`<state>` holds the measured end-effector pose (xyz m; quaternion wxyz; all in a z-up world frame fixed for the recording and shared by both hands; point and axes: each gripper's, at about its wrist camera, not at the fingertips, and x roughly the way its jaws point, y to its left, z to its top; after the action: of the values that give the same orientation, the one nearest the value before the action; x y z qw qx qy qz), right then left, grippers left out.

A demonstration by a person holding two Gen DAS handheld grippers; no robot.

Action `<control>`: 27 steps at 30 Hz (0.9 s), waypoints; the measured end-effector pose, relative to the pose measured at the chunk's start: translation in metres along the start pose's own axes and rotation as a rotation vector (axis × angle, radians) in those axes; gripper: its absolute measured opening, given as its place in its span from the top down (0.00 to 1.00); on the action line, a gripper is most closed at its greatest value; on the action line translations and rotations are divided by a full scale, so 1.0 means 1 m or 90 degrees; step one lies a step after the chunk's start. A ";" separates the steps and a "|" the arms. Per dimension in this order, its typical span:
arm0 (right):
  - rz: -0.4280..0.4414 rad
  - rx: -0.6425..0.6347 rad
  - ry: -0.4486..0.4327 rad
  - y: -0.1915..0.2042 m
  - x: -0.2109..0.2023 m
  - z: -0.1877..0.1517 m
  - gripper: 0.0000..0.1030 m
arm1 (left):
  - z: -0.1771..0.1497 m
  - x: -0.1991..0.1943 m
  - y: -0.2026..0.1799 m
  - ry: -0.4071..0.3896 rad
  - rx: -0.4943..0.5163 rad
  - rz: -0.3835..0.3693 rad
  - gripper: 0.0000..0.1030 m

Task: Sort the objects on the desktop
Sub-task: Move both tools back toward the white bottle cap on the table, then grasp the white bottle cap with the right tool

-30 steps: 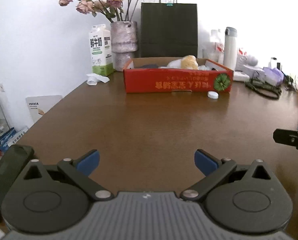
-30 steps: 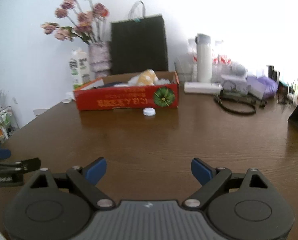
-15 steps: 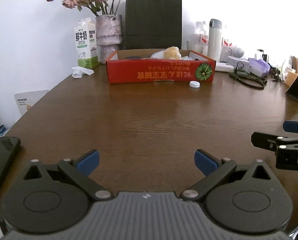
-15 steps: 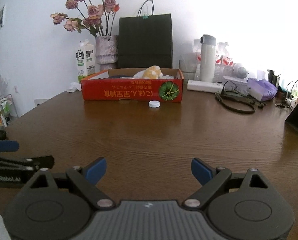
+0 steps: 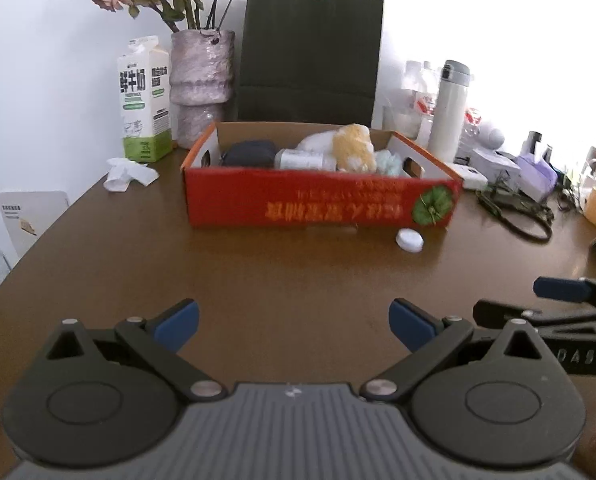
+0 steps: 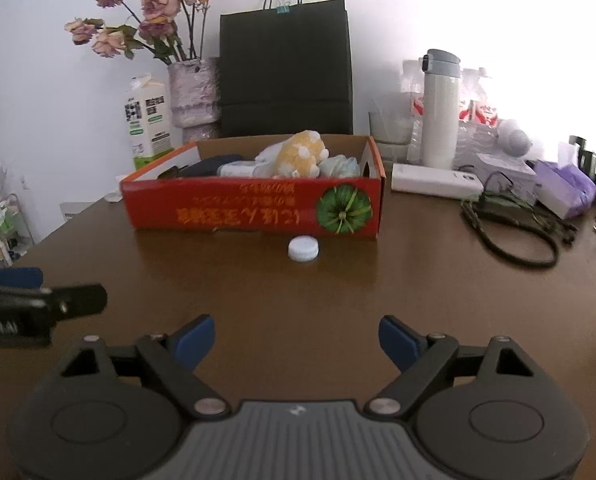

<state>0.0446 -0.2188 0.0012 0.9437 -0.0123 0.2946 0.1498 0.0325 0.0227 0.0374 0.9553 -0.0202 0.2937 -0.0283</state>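
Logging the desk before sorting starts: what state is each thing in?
Left gripper: open, empty.
Right gripper: open, empty.
Red cardboard box: open-topped, holding items.
White plastic bottle cap: loose on the table, before the box.
White thermos flask: upright, lid shut.
Milk carton: upright.

The right hand-held gripper (image 6: 295,340) hovers with blue fingers spread over the brown wooden counter (image 6: 338,296). A white plastic bottle cap (image 6: 303,249) lies just before the red cardboard box (image 6: 253,212).
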 end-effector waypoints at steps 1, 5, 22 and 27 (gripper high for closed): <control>-0.002 -0.001 0.003 -0.002 0.007 0.004 0.17 | 0.007 0.009 0.001 0.000 0.001 -0.008 0.00; 0.008 0.012 0.009 -0.009 0.039 0.023 0.21 | 0.025 0.040 -0.001 0.000 0.022 -0.023 0.00; -0.018 -0.022 0.082 0.004 0.141 0.065 0.74 | 0.046 0.129 -0.002 0.054 0.007 -0.010 0.55; -0.013 -0.023 0.053 0.009 0.113 0.062 0.74 | 0.040 0.109 -0.004 0.053 0.000 -0.008 0.87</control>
<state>0.1646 -0.1722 -0.0107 0.9316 -0.0383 0.3311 0.1448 0.1450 0.0124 0.0096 0.9421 -0.0207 0.3330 -0.0351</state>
